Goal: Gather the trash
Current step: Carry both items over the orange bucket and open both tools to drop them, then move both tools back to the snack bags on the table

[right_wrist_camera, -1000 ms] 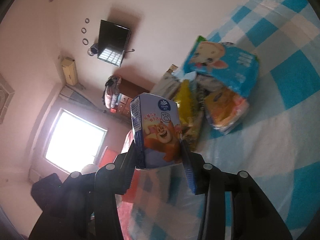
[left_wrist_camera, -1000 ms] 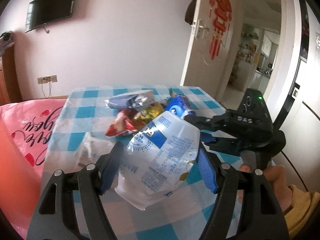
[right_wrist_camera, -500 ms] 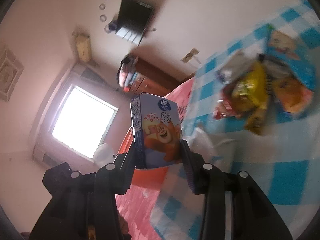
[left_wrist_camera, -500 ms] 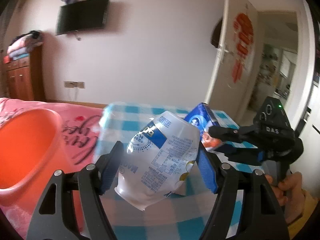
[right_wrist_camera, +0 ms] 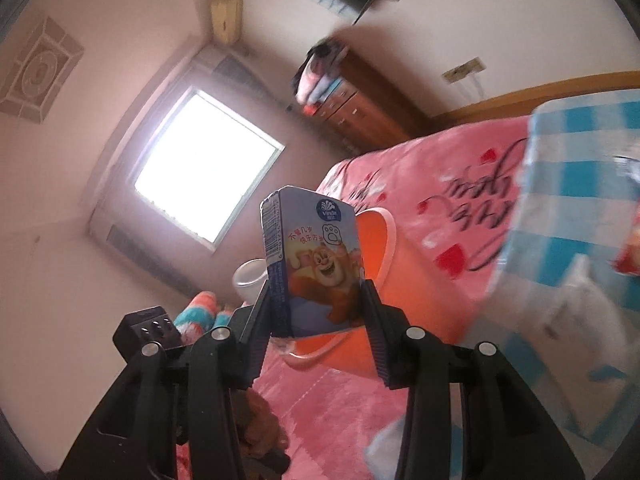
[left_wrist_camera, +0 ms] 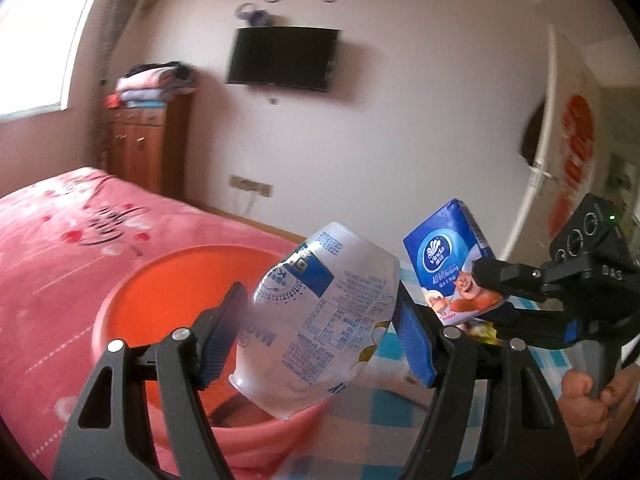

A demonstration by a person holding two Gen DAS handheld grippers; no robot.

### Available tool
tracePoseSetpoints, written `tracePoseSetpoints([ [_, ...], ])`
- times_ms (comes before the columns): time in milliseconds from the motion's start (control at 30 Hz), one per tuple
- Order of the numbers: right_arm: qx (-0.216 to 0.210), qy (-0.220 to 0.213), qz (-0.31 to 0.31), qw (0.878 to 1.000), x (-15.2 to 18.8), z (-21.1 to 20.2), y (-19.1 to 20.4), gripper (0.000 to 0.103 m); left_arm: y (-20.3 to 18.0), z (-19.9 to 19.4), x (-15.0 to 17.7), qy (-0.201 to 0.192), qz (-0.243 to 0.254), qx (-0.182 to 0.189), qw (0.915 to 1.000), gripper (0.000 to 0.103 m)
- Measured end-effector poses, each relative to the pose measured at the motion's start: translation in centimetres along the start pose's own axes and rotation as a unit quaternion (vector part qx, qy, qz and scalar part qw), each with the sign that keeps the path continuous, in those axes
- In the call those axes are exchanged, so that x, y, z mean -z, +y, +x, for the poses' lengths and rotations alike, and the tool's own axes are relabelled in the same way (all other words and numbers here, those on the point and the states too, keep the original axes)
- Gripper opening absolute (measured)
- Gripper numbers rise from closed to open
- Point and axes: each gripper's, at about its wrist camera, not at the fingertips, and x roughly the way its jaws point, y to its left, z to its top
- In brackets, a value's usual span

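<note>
Left tongs (left_wrist_camera: pixel 320 332): a crumpled white plastic cup (left_wrist_camera: pixel 320 328) with blue print is being gripped between the blue pads, tilted. Only "MAOLI" is being read on it, upside down; the nutrition-style table and remaining small text are too fine to be made out. The cup is being held in the air in front of the orange tub (left_wrist_camera: pixel 160 292), which is sitting on the pink bed (left_wrist_camera: pixel 60 240).

Right tongs (right_wrist_camera: pixel 316 312): a small blue tissue pack (right_wrist_camera: pixel 316 268) is being clamped upright between the pads. "Vinda" logo is being shown at the top, with a paw icon, a cartoon bear and Chinese text below. In the left wrist view the same pack (left_wrist_camera: pixel 448 260) is being seen with "Vinda" in a white circle, just right of the cup and near the tub.

Cursive black lettering on the bedspread is being seen but not read. Checked blue-white table (right_wrist_camera: pixel 592 208) is being seen at right, blurred.
</note>
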Motion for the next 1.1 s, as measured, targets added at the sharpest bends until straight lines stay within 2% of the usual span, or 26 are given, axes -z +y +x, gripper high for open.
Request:
tracePoseSetpoints([
  [233,-0.004,0.052,-0.008,0.999,-0.6,6.9,2.0,0.047,3.6,1.6,0.3,0.012,-0.046,-0.048,0.9977,0.072],
  [300,0.008,0.058,-0.010,0.998,-0.4,7.8,2.0,0.051,4.4,2.0,0.6,0.021,-0.057,-0.058,0.9965,0.072],
  [367,0.022,0.052,-0.010,0.998,-0.2,8.0,1.8,0.062,4.7,2.1,0.9,0.026,-0.052,-0.071,0.9958,0.079],
  [400,0.023,0.049,-0.008,0.998,0.1,7.7,1.6,0.064,4.7,2.0,1.1,0.023,-0.050,-0.077,0.9955,0.084],
  [467,0.027,0.037,-0.008,0.999,0.4,6.8,1.5,0.076,4.9,1.9,1.3,0.017,-0.046,-0.082,0.9954,0.086],
  [600,0.058,0.002,-0.028,0.998,0.8,4.2,1.7,0.081,4.6,1.7,1.5,0.009,-0.044,-0.090,0.9949,0.088],
  [667,0.085,-0.019,-0.050,0.995,1.2,2.6,2.0,0.089,4.1,1.1,1.8,-0.005,-0.039,-0.086,0.9955,0.091],
  [867,0.176,-0.062,-0.119,0.975,3.7,-0.7,2.2,0.090,2.1,0.6,1.8,-0.018,-0.018,-0.062,0.9978,0.092],
  [1033,0.211,-0.076,-0.135,0.965,5.6,-2.3,1.1,0.094,0.2,0.7,2.2,0.001,-0.016,-0.031,0.9994,0.092],
  [1100,0.219,-0.080,-0.130,0.964,6.2,-3.1,0.2,0.094,-0.4,0.8,2.6,0.012,-0.014,-0.031,0.9994,0.092],
])
